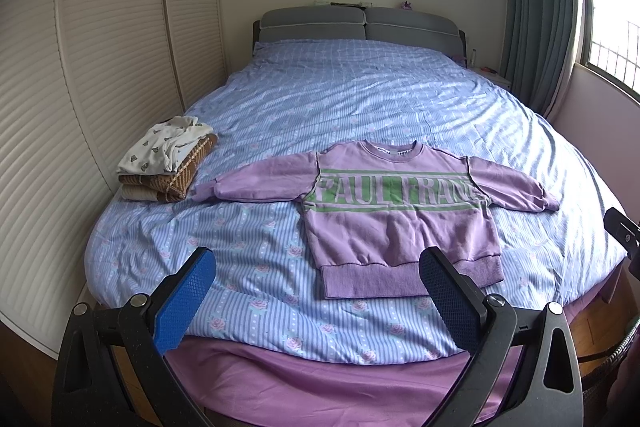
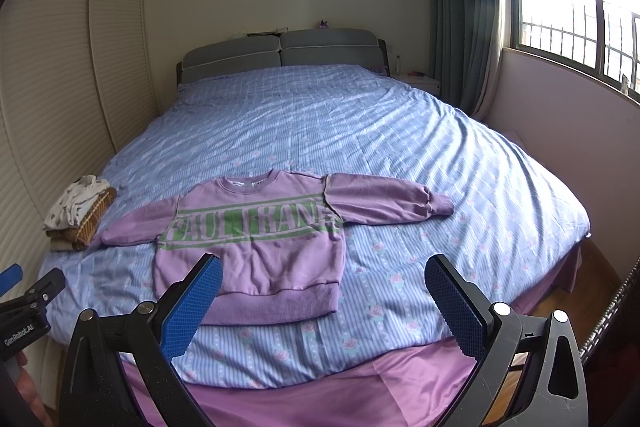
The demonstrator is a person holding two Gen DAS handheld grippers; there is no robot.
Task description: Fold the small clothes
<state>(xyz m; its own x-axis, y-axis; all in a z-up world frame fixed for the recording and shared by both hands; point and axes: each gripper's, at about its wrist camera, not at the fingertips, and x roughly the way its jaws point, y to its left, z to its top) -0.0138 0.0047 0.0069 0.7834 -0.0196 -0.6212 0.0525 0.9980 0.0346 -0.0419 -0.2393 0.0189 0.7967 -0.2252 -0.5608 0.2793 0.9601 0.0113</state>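
Two grippers, left gripper (image 1: pixel 316 267) and right gripper (image 2: pixel 324 275), spread wide and empty above the bed (image 1: pixel 360 99); purple sweatshirt (image 1: pixel 396 211) lies flat just beyond, lettered "PAUL FRANK"; "GenRobot.AI" marks the left tool.

One purple sweatshirt (image 1: pixel 400 211) lies spread on one bed (image 1: pixel 360 95) beside one stack of folded clothes (image 1: pixel 168 163), at least three pieces deep. Two grippers, left (image 1: pixel 316 303) and right (image 2: pixel 324 307), each show two blue-padded fingers spread wide.
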